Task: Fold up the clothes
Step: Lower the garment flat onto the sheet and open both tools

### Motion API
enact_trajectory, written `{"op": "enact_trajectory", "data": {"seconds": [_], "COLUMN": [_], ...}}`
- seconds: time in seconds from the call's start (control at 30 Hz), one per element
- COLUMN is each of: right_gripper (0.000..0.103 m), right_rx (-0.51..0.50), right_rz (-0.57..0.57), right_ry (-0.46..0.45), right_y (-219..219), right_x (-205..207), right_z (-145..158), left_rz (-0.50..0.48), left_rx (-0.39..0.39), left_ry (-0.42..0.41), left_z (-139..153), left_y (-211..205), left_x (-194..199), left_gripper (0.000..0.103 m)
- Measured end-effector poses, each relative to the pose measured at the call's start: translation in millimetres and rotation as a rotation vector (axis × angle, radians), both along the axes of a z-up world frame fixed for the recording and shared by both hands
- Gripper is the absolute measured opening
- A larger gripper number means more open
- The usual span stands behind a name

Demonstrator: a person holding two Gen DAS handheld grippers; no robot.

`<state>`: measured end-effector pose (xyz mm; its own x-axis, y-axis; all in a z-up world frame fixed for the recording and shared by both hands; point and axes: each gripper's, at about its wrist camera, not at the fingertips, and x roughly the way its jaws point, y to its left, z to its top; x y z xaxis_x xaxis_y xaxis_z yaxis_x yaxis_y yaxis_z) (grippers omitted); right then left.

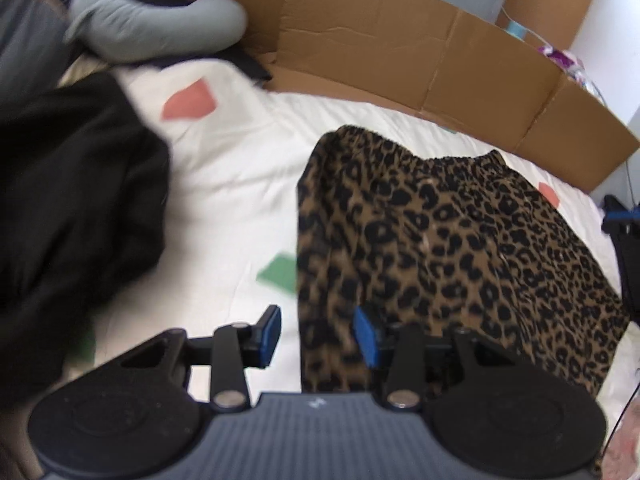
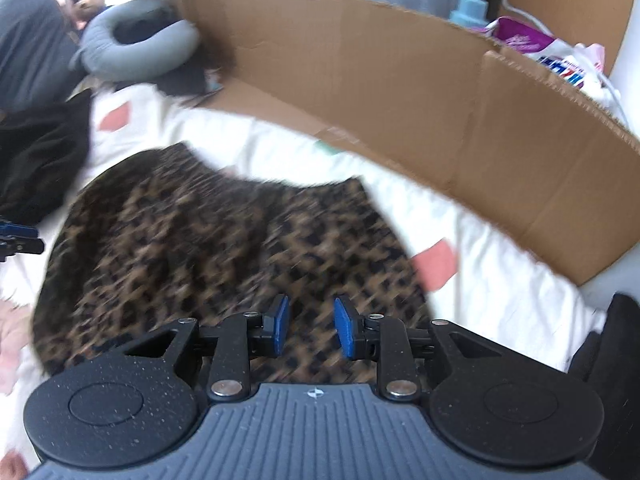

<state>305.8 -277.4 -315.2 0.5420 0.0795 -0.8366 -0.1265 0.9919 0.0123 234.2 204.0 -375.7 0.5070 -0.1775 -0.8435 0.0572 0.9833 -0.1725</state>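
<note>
A leopard-print skirt [image 1: 444, 248] lies flat on a white bed cover [image 1: 232, 184], its elastic waistband toward the far side. My left gripper [image 1: 318, 338] is open and empty, hovering over the skirt's near left edge. The skirt also shows, blurred, in the right wrist view [image 2: 208, 248]. My right gripper [image 2: 310, 330] is open and empty above the skirt's near right part. The left gripper's tip [image 2: 16, 236] shows at the left edge of the right wrist view.
A pile of black clothing [image 1: 72, 216] lies at the left on the bed. A flattened cardboard sheet [image 1: 420, 60] stands along the far side. A grey neck pillow [image 1: 160, 20] lies at the far left. Bags and bottles [image 2: 532, 44] sit behind the cardboard.
</note>
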Motion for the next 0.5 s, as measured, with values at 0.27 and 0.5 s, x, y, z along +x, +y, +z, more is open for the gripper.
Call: {"op": "enact_trajectory", "data": {"seconds": [0.27, 0.5], "right_gripper": [0.036, 0.039], "right_rx": [-0.014, 0.061], "right_rz": [0.103, 0.047], "right_ry": [-0.001, 0.075], "right_y": [52.2, 63.2], "right_x": [-65.5, -106.8], "right_z": [12.1, 5.3], "left_rz": [0.074, 0.126], "left_rx": [-0.048, -0.07], "left_ry": [0.005, 0.021], "left_z": [-0.7, -14.2], "left_y": [1.6, 3.8], "left_x": [-54.2, -84.2], "left_gripper": [0.041, 0.041]}}
